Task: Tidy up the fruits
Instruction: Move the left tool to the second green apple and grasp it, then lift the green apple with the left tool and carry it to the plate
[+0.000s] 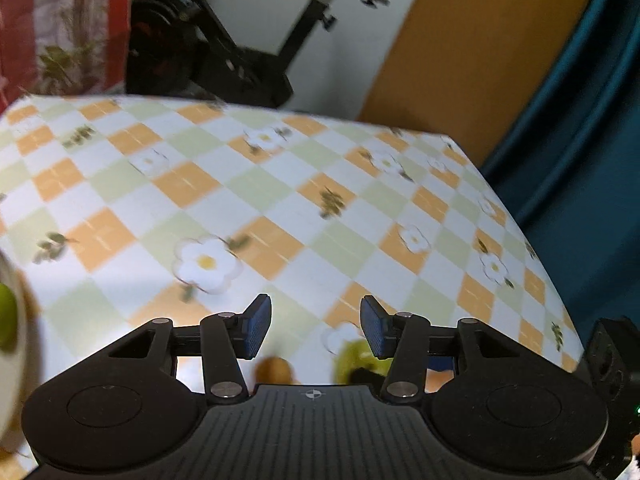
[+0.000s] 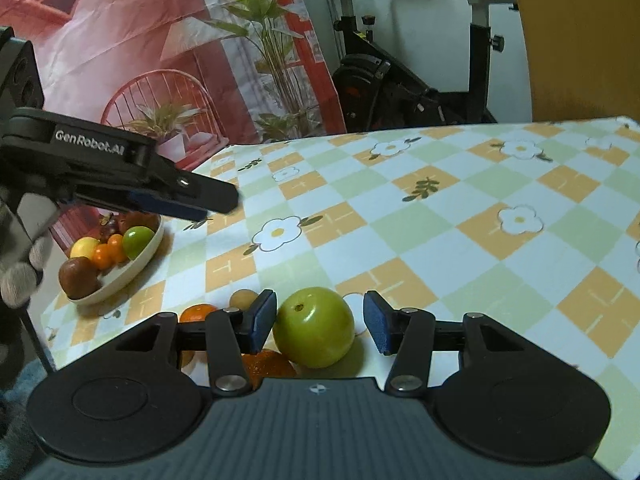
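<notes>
While the left tongs (image 2: 208, 204) hover released, the right tongs (image 2: 320, 322) straddle the green fruit (image 2: 314, 326) unclenched.

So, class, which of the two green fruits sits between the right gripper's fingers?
The big green apple loose on the checked tablecloth; the other lies in the white bowl.

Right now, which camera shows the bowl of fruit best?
The right wrist view: the whole white bowl shows, heaped with fruit. The left wrist view catches only a blurred sliver of its rim at the left edge.
</notes>
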Motion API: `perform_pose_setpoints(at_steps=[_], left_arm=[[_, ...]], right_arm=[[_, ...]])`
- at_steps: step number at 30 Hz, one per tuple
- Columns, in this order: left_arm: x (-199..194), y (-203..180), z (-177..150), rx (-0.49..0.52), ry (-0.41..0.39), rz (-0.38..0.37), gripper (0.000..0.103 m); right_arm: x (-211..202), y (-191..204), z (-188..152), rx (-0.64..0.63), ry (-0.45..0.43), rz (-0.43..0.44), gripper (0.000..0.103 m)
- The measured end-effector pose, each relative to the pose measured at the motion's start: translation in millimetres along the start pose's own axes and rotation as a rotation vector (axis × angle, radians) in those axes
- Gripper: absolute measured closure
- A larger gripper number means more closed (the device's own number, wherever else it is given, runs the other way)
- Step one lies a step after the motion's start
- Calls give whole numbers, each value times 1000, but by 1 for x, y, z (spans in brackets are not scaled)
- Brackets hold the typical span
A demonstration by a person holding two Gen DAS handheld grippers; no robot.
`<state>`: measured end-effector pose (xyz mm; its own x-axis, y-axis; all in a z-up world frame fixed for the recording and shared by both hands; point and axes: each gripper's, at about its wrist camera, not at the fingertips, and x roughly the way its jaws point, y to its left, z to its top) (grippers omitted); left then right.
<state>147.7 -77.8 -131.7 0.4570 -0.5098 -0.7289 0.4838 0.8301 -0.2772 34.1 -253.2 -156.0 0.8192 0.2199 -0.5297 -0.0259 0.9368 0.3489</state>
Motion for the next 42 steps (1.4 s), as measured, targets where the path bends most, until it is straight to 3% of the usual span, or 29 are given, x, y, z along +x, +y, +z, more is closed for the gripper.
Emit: perform_pose_setpoints(at_steps=[10, 23, 32, 42], left_arm=[[28, -12, -10, -8, 123, -47, 51], [45, -12, -16, -18, 190, -53, 53], [40, -13, -15, -14, 162, -63, 53], [-25, 11, 13, -25, 36, -68, 53]], right_arm=[[6, 0, -8, 22, 20, 57, 52], [11, 2, -11, 16, 20, 81, 53], [11, 1, -9, 26, 27, 86, 55], [2, 32, 33, -16, -36, 108, 55]])
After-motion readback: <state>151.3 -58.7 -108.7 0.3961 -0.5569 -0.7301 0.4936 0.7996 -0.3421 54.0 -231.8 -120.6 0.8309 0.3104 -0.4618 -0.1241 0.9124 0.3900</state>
